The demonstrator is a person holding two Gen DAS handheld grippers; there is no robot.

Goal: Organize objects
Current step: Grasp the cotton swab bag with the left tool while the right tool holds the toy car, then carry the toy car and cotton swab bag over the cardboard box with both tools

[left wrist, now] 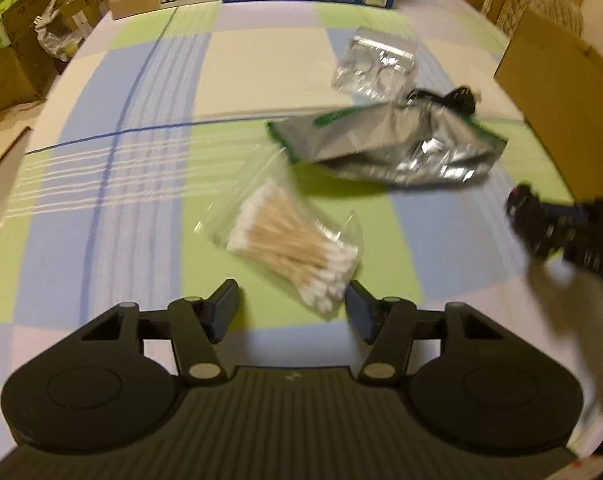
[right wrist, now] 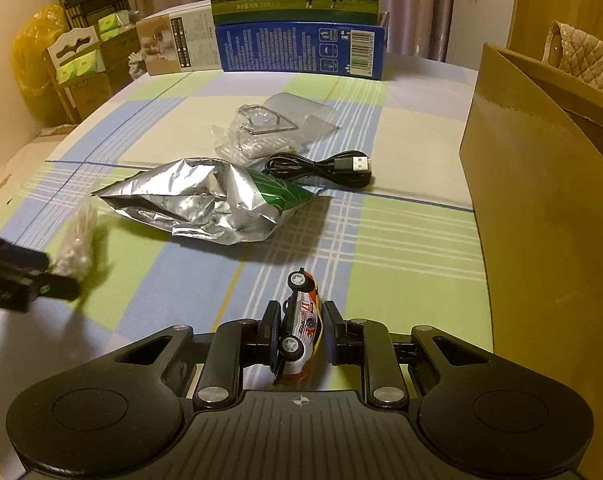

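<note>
Toy car (right wrist: 299,328) clamped sideways in right gripper (right wrist: 299,330), above checked cloth (right wrist: 401,240).
Left gripper (left wrist: 293,310) half open, empty, straddling corner of cotton swab bag (left wrist: 291,240).

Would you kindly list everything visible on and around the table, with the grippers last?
toy car: one, white, red and yellow, between right gripper's pads
cotton swab bag: one, clear, ahead of left gripper
foil pouch: one, silver-green, table centre
USB cable: one, black, behind pouch
clear plastic packaging: one heap, transparent, behind cable
cardboard box: one, brown, right edge
milk carton box: one, blue, far edge
left gripper: black, open
right gripper: black, shut on toy car
</note>
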